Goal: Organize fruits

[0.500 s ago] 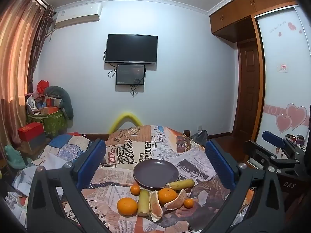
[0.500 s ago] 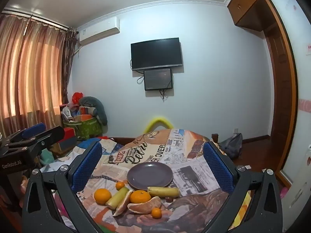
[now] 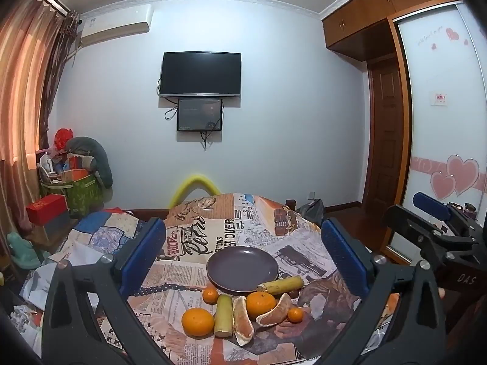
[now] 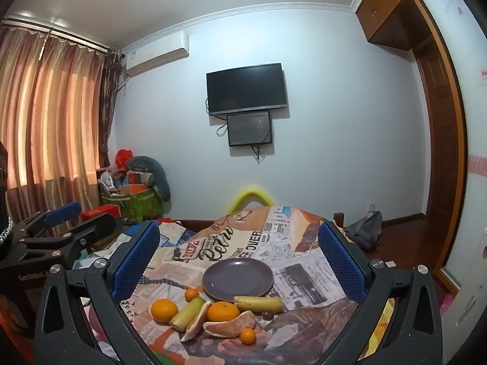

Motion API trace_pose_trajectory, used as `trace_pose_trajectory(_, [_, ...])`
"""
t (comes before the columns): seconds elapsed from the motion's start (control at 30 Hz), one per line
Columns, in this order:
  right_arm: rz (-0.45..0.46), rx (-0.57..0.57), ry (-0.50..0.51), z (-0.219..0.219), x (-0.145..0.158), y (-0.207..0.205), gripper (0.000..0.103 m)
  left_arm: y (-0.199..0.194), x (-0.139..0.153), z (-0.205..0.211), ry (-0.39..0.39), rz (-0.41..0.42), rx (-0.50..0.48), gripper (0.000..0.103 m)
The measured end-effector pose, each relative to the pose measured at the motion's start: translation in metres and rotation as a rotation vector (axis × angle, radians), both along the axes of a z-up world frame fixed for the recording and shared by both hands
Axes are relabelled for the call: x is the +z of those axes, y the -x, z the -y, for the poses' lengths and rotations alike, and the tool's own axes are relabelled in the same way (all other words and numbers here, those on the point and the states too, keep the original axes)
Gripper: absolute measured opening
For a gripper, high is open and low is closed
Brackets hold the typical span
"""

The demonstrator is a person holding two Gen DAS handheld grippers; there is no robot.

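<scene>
**Both grippers spread wide above the fruit**

Here the left gripper has its blue-padded fingers spread far apart with nothing between them. The right gripper is splayed just as wide, its pads also bare. Both hang above the near edge of the table, well apart from the fruit. Each shows at the edge of the other's view, the right one at the left camera's right side and the left one at the right camera's left side.

The fruit lies in a loose cluster on the newsprint-patterned cloth, in front of the plate. The plate is round, dark purple and shallow, with nothing on it except that one cane piece, a pale yellow-green stick lying crosswise, seems to touch or overlap its near rim. A second cane, the same colour, lies pointing toward the camera, between the big orange on the left and a peeled wedge on the right. The big orange is smooth, bright and whole. Behind the second cane, near the plate's rim, sits a small mandarin. A middle orange sits at the centre of the cluster, touching the wedge on one side and a curved wedge on the other; both wedges show pale pith and dull orange flesh. A tiny mandarin rests just beside the curved wedge, at the right end of the group.
</scene>
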State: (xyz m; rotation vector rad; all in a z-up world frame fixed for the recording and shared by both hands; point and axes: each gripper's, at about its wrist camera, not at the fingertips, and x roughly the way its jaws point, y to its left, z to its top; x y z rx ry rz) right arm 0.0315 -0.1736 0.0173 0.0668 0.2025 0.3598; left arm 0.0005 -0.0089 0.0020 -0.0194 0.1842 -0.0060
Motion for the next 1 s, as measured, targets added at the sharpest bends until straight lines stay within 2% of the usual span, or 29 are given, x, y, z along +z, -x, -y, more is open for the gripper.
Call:
trace_pose_trajectory(0.4, [0.015,0.005,0.002,-0.008,-0.011,-0.001,0.103,-0.001,-0.002,-0.004,0.005,0.0,0.0,0.103])
trace_pose_trajectory(1.0, [0.017,0.006,0.001,-0.008,-0.011,-0.001,0.103,0.0,-0.005,-0.003,-0.003,0.002,0.0,0.103])
